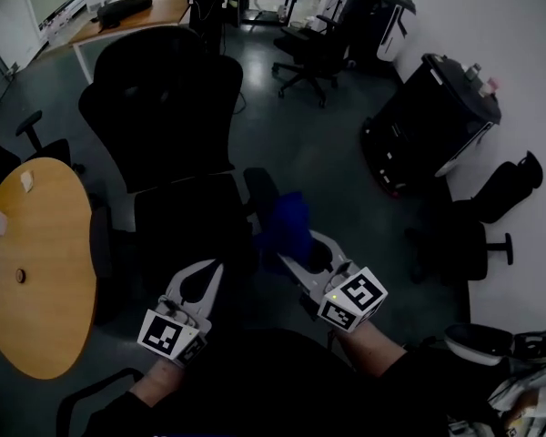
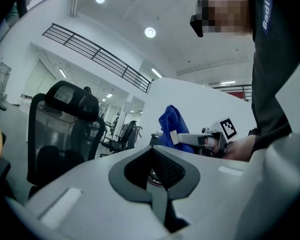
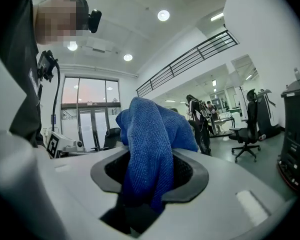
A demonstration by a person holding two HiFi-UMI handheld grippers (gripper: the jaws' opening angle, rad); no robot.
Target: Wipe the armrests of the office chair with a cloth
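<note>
The right hand-held gripper (image 1: pixel 289 260) squeezed the blue cloth (image 1: pixel 288 218) near the chair's armrest (image 1: pixel 258 188). The left hand-held gripper (image 1: pixel 209 276) was closed on nothing. The cloth should press flat and rub along the whole armrest.

The cloth (image 3: pixel 149 149) is deep blue. The office chair (image 1: pixel 173 116) is black all over. The left gripper (image 1: pixel 200 271) and right gripper (image 1: pixel 289 260) are pale grey with dark grey pads (image 3: pixel 197 176), each bearing a cube (image 1: pixel 353 297) of black-and-white squares. The round table (image 1: pixel 45 280) is orange-brown wood.
</note>
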